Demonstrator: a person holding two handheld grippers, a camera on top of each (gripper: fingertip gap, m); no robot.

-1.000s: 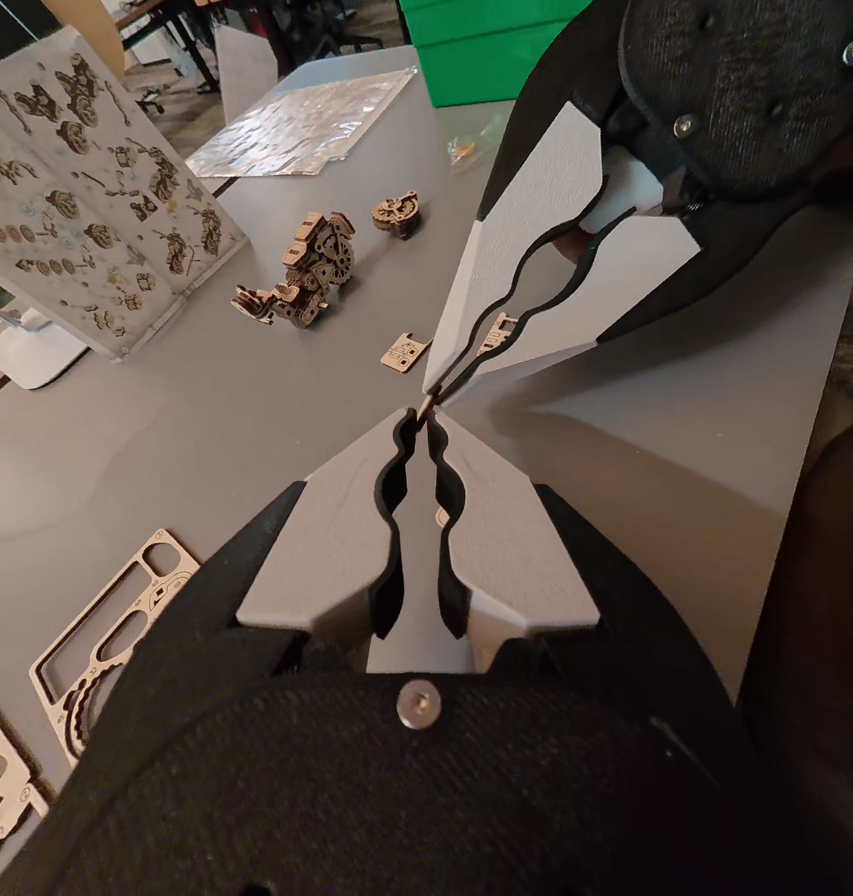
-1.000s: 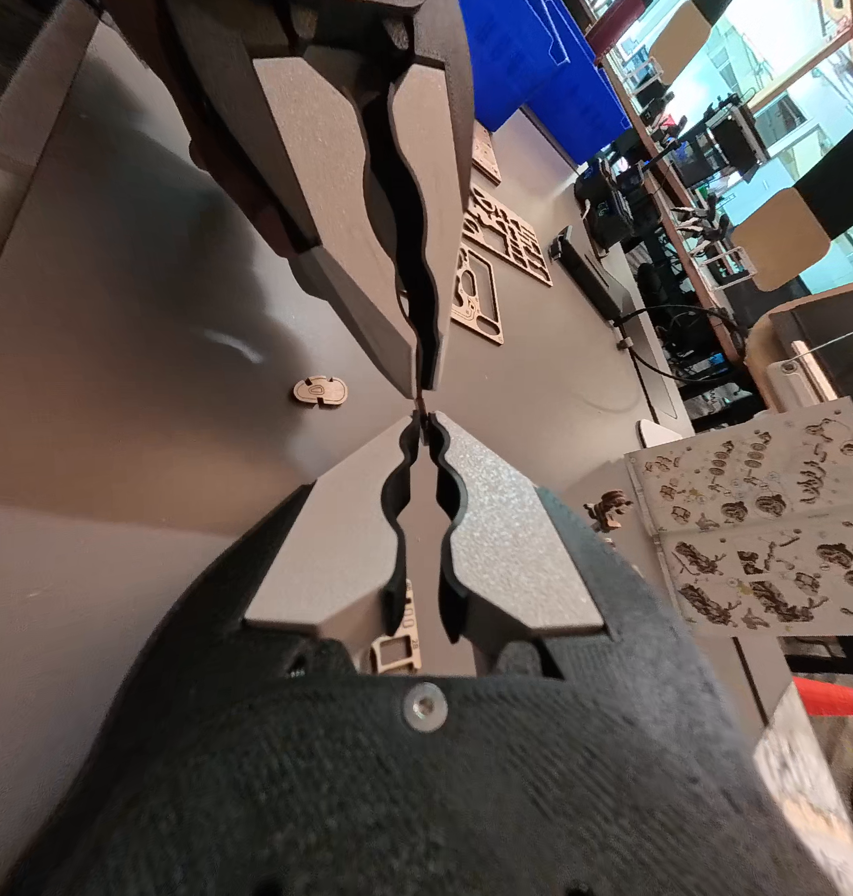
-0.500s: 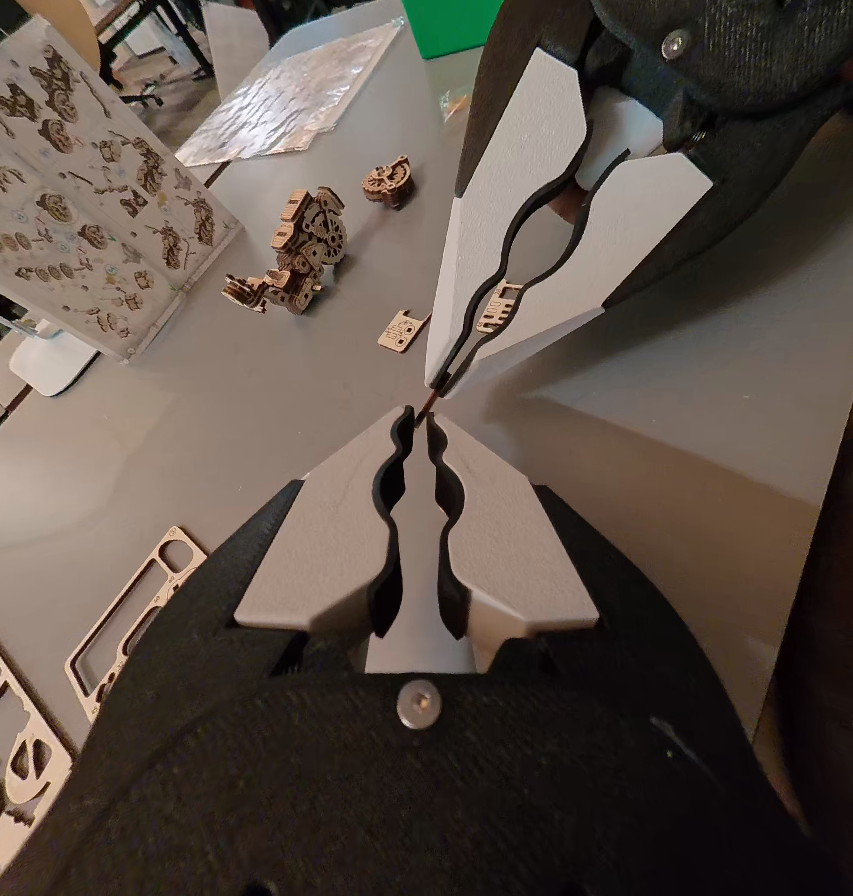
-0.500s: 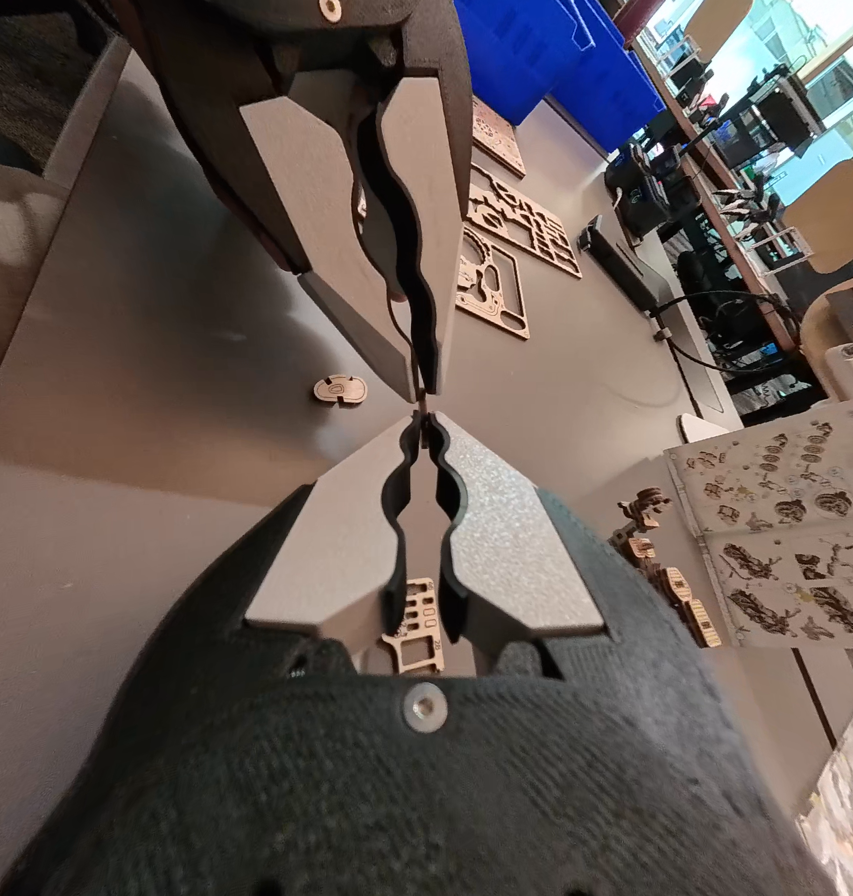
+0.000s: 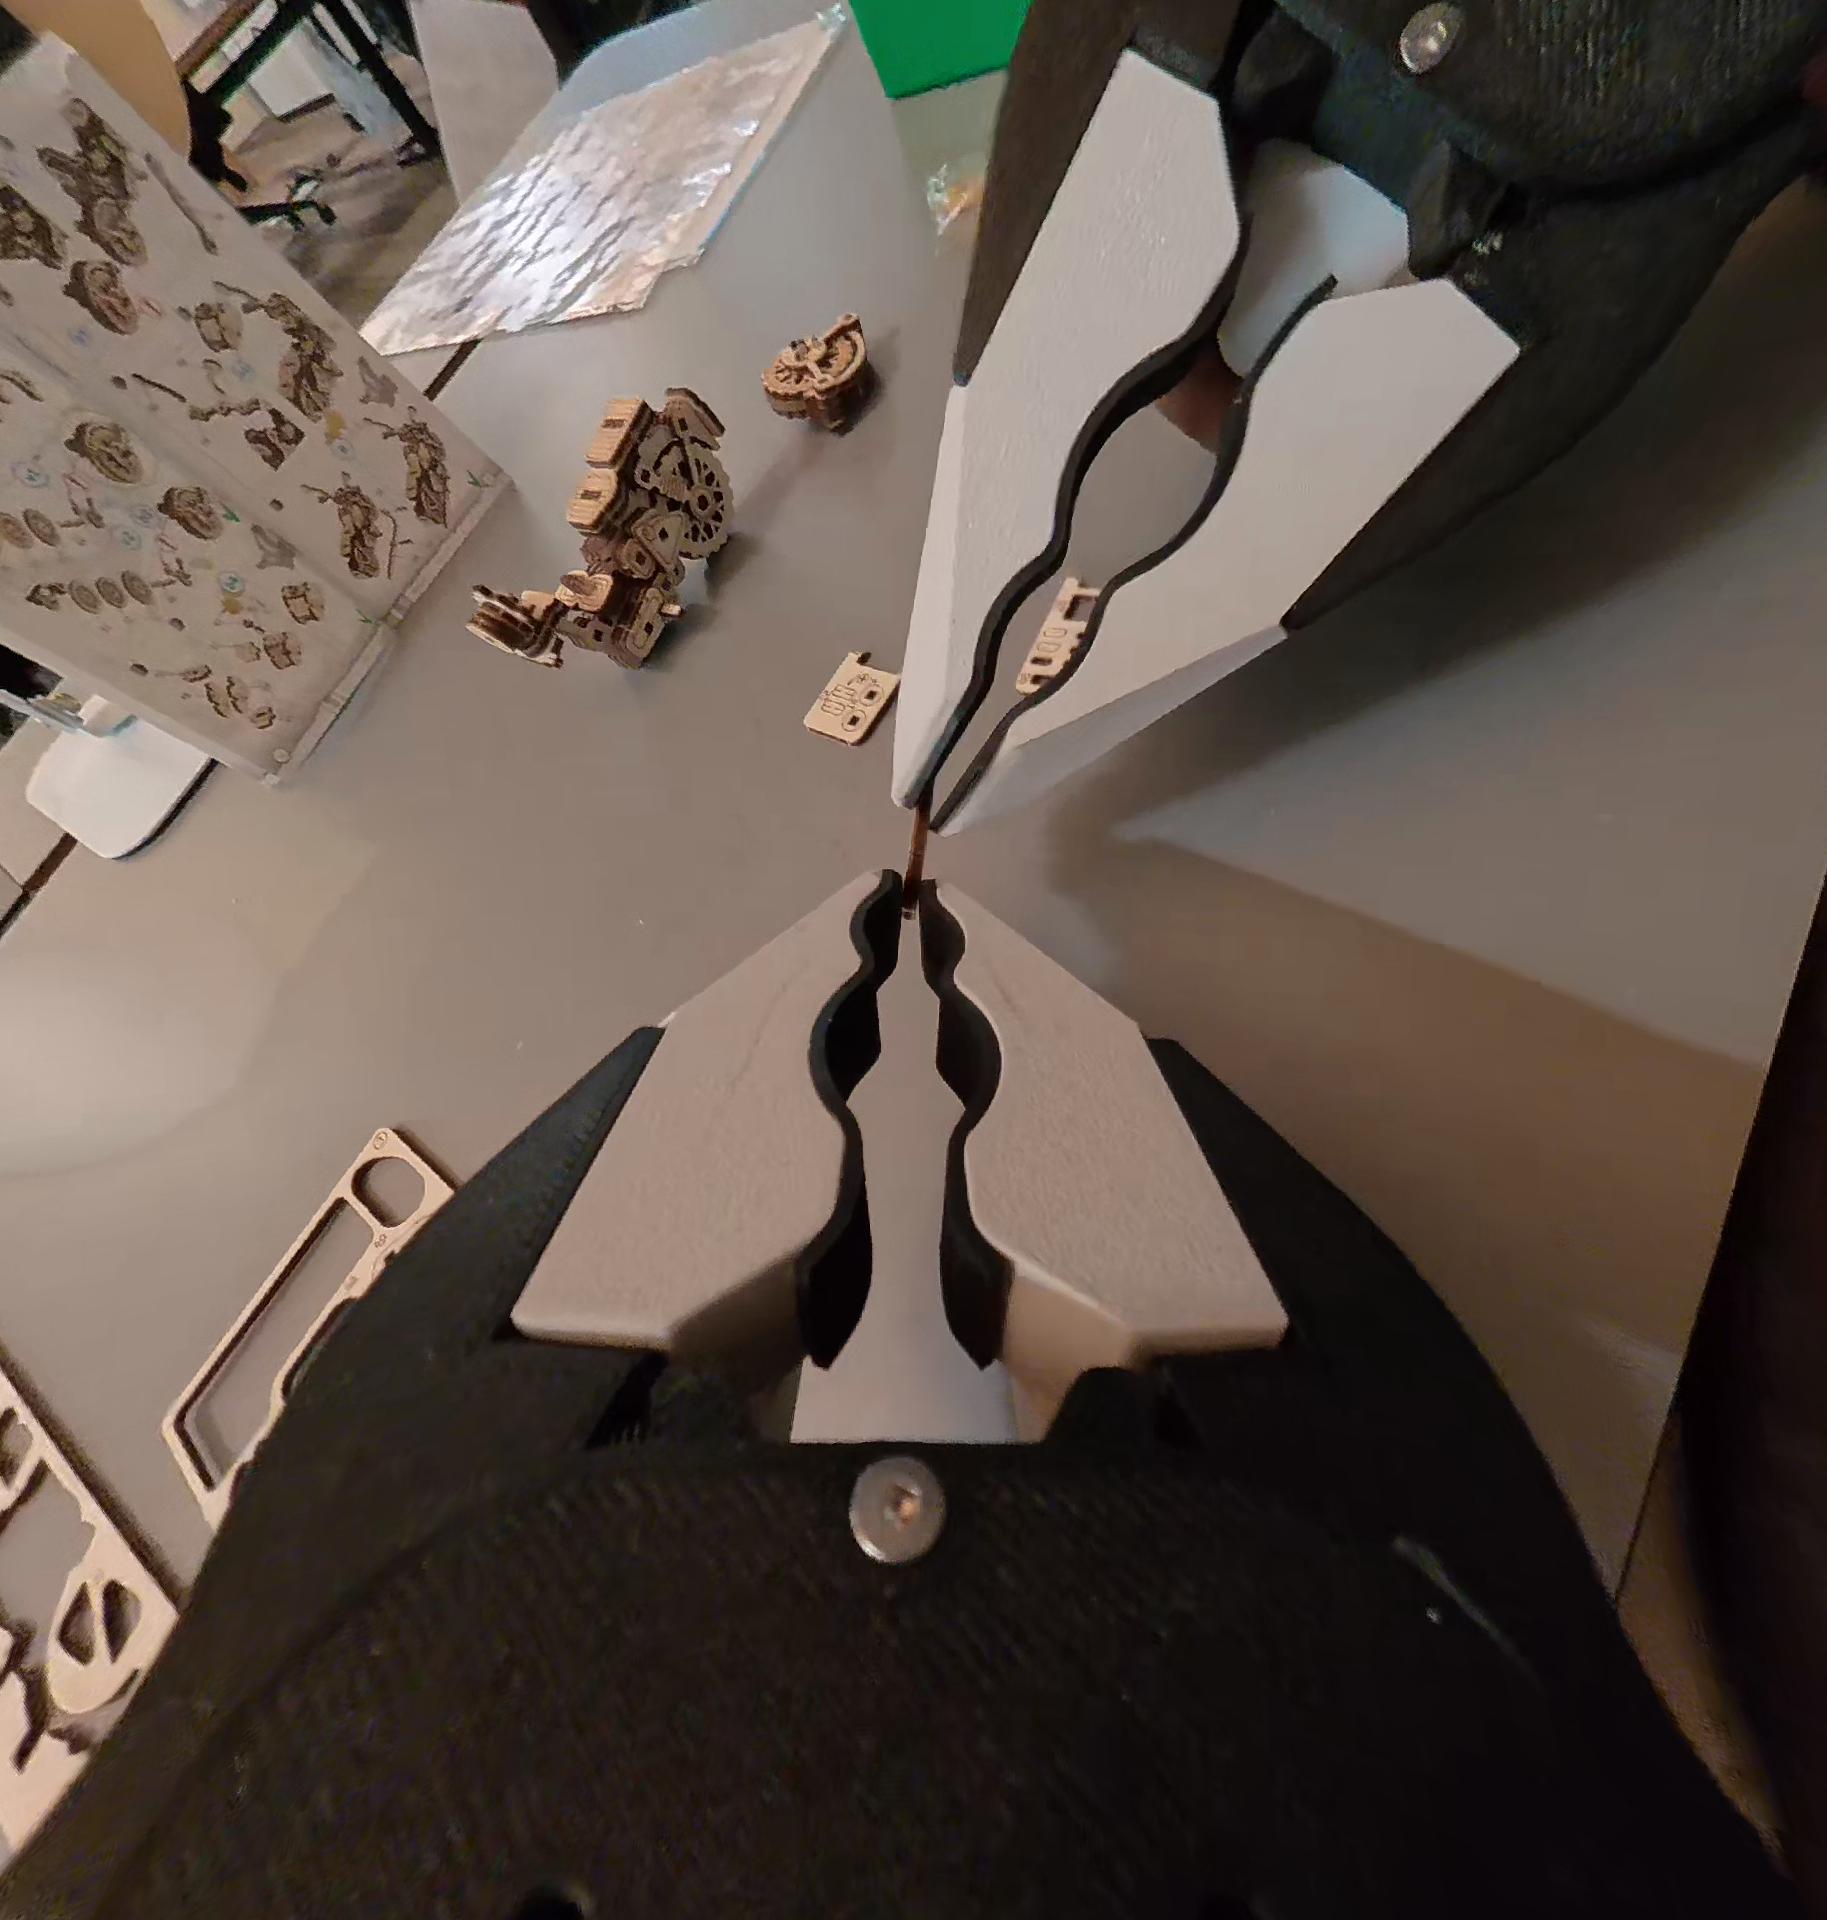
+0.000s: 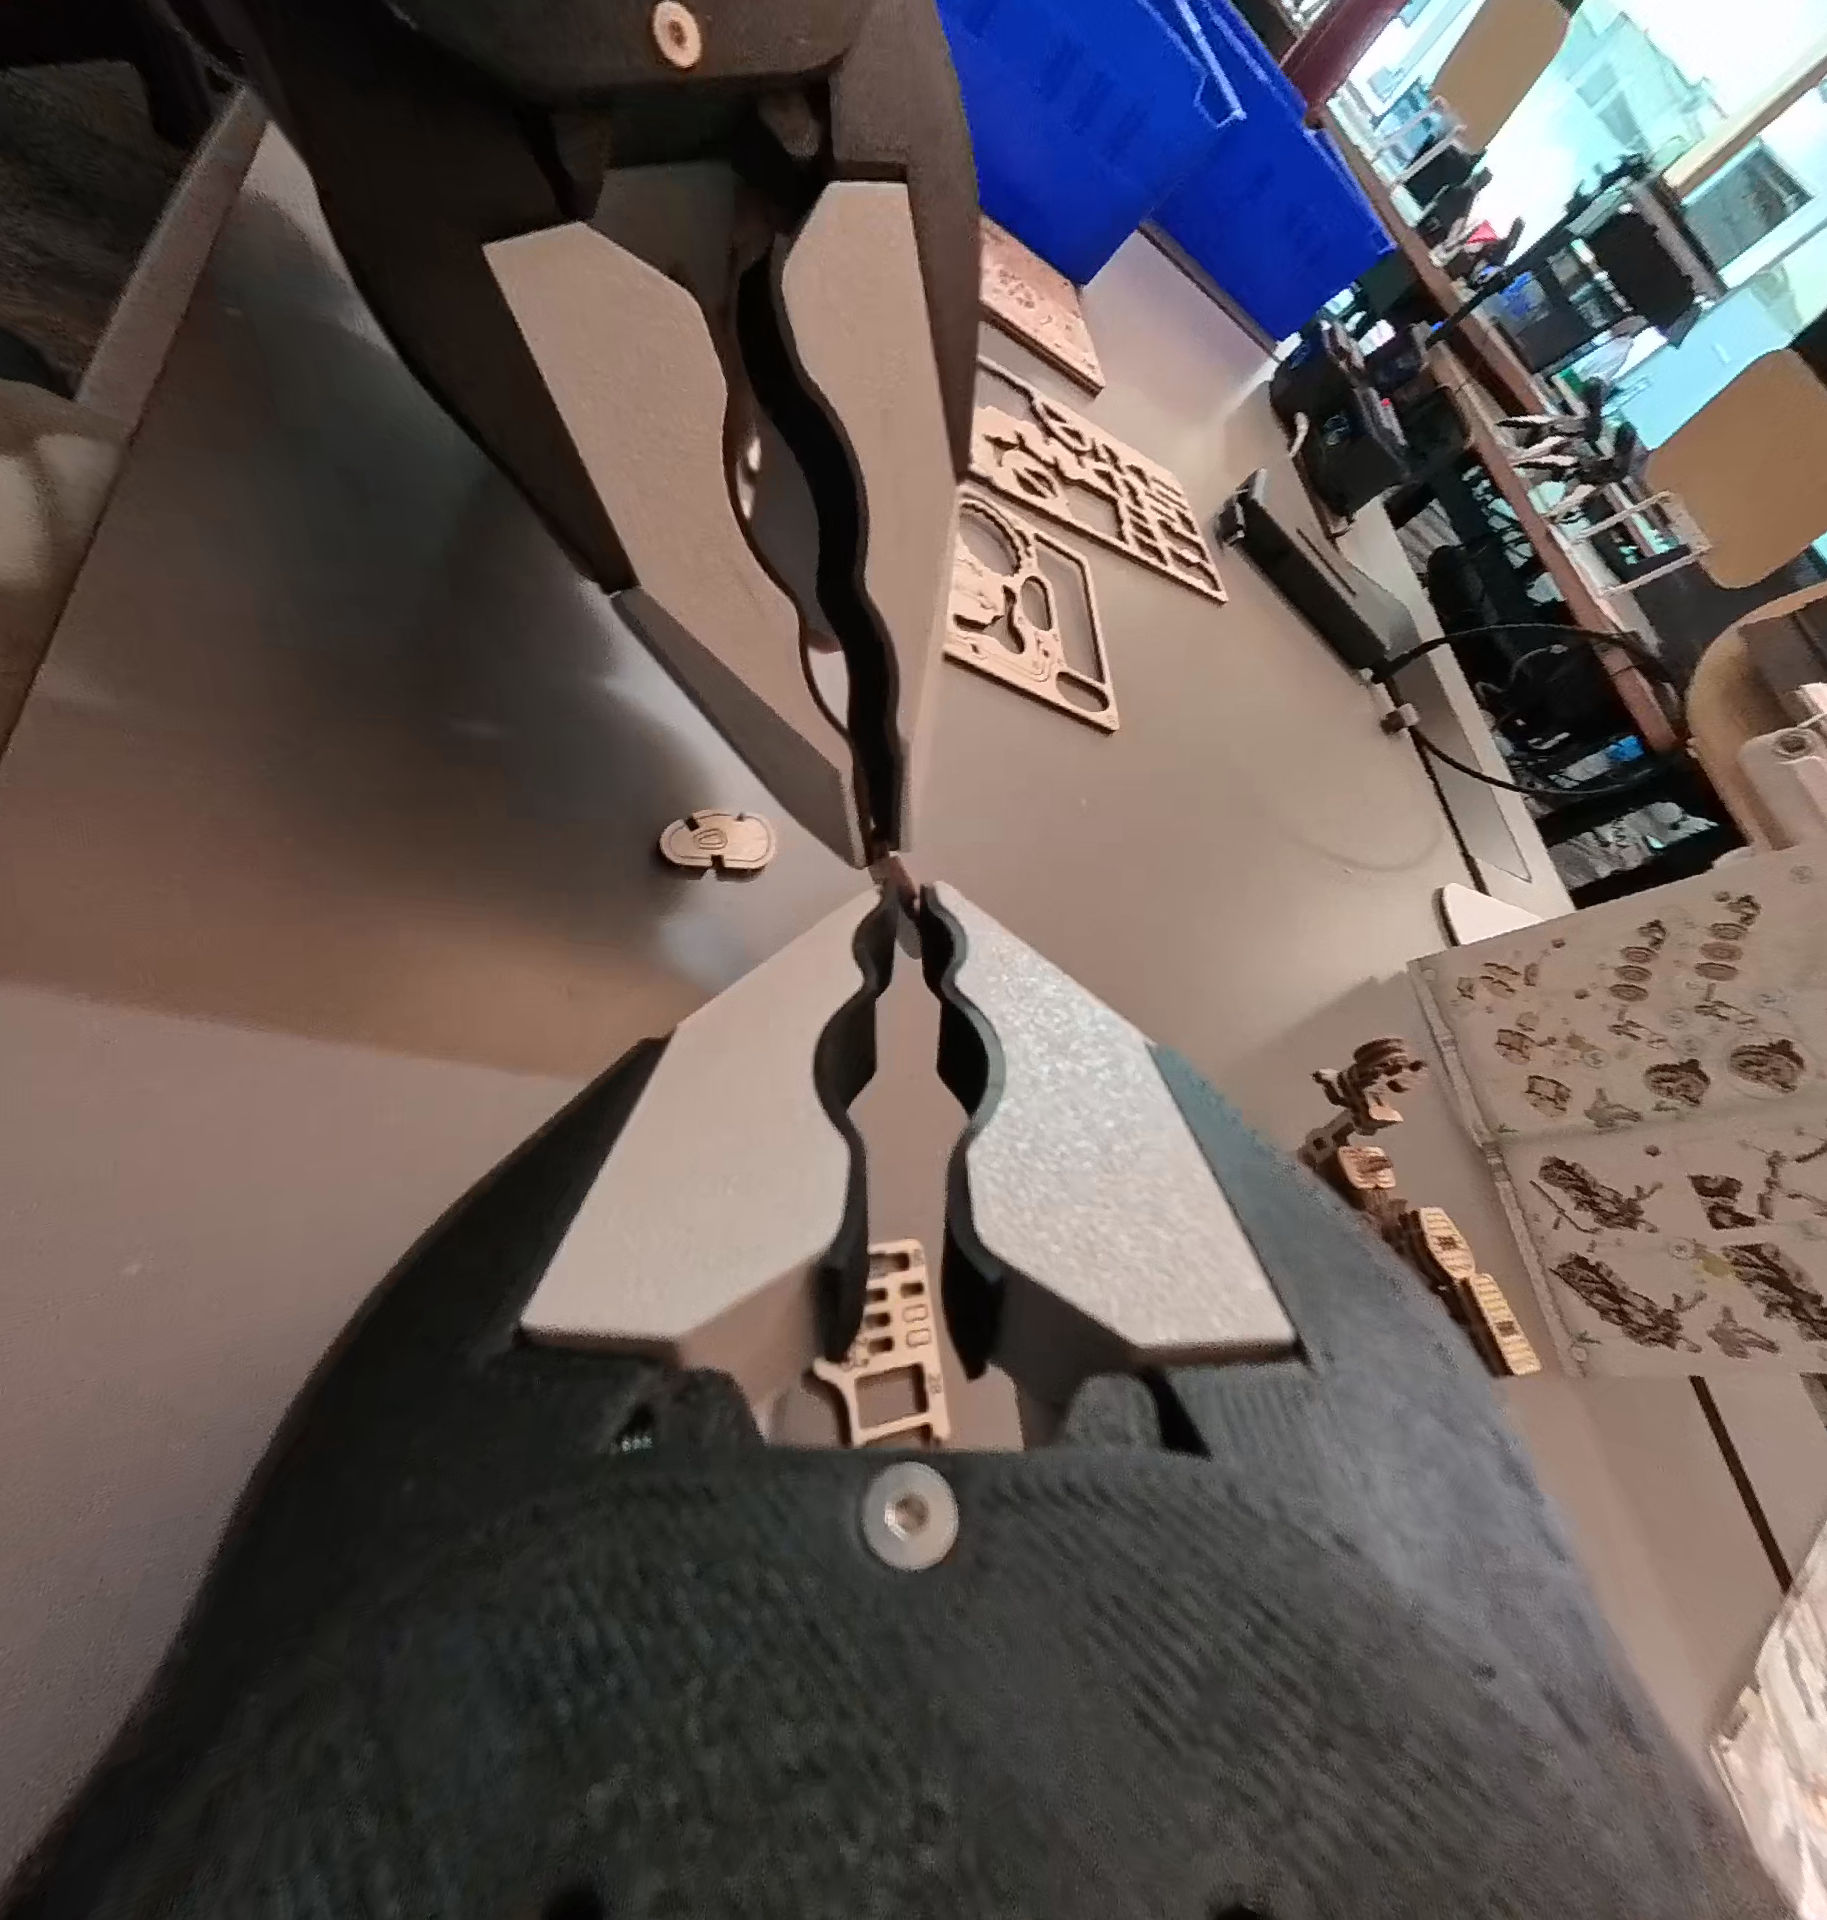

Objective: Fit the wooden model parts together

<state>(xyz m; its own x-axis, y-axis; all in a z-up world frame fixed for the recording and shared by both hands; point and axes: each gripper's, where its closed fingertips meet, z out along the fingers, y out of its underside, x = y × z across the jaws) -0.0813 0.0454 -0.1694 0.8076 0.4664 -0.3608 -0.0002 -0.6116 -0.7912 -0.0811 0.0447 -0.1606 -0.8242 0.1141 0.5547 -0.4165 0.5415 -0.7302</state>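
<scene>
Landmark: model (image 5: 628,540)
Near side: bare table (image 5: 452,935), open passage.
Left: manual (image 5: 161,416) blocks.
Right: flat part (image 5: 852,698), right gripper (image 5: 924,816).

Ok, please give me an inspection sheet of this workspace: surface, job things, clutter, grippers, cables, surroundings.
Surface: grey table, flat, partly shaded.
Job's things: thin wooden part held in the air between both grippers; half-built model; small gear unit; loose flat pieces; instruction sheet propped up.
Clutter: emptied wooden sheets; foil sheet.
Grippers: left gripper and right gripper, tip to tip, both pinching the part.
Cables: black cable at the table edge.
Surroundings: blue bins, green bin, shelves with equipment.
</scene>
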